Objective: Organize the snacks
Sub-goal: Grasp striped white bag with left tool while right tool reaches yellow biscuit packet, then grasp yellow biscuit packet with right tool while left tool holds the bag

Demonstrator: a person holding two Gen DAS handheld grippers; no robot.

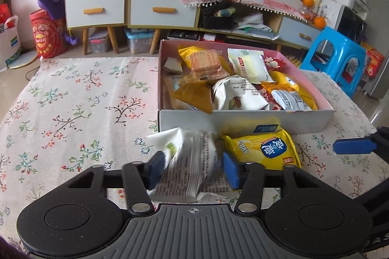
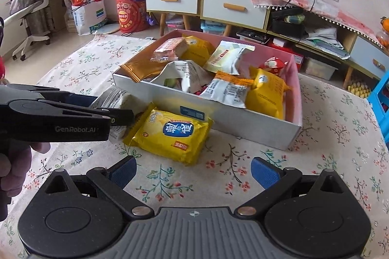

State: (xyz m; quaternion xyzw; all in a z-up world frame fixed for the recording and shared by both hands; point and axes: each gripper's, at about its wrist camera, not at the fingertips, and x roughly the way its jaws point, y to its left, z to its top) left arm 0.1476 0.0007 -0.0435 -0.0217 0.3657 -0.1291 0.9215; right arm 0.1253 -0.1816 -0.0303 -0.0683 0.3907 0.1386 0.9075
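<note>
Box (image 1: 245,121) heaped with snack packets (image 1: 239,79) — left tongs (image 1: 193,168) around white packet (image 1: 189,161), grip unclear; right tongs (image 2: 193,172) agape, empty.

Left gripper (image 1: 192,168) angled down toward the table, blue pads (image 1: 231,170) closed against the sides of a white snack packet (image 1: 192,161); the packet is blurred. In the right wrist view the same gripper comes in from the left edge, a hand (image 2: 14,161) wrapped round its grip. Right gripper (image 2: 193,171) also angled down, pads spread wide, nothing between them.
</note>
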